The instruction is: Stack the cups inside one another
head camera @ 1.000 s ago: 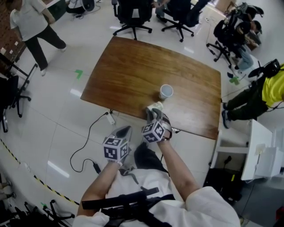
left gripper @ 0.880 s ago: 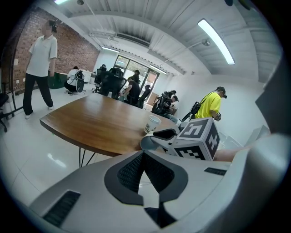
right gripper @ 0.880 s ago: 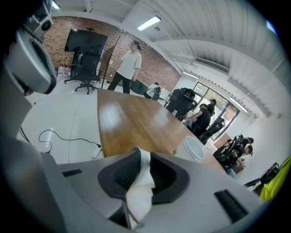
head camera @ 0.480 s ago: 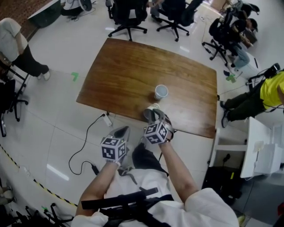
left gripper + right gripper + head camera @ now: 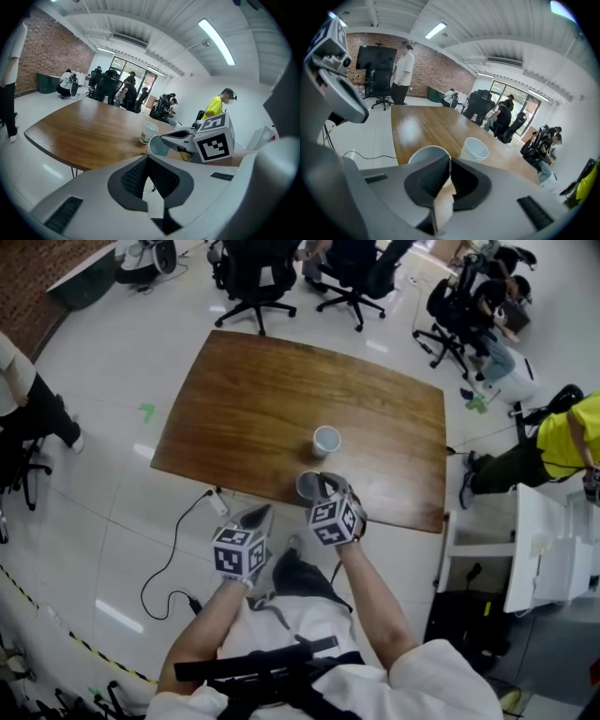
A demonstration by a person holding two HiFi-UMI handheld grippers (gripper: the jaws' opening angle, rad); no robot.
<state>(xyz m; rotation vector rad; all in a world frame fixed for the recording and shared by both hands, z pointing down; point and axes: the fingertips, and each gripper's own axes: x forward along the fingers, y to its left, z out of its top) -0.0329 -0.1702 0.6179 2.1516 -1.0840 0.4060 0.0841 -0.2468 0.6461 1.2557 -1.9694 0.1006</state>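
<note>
A wooden table (image 5: 253, 381) stands on a pale tiled floor (image 5: 103, 512), with office chairs (image 5: 246, 273) beyond it. The right gripper (image 5: 450, 163) is at the table's near edge, its jaws closing on the near cup (image 5: 425, 157). One finger is inside the rim and the other outside, the wall pinched between the pads and the cup tipped. The far cup (image 5: 325, 440) stands upright on the table just beyond, apart from the near cup. The left gripper (image 5: 147, 158) hangs past the table's edge over the floor, fingertips together with nothing between.
</note>
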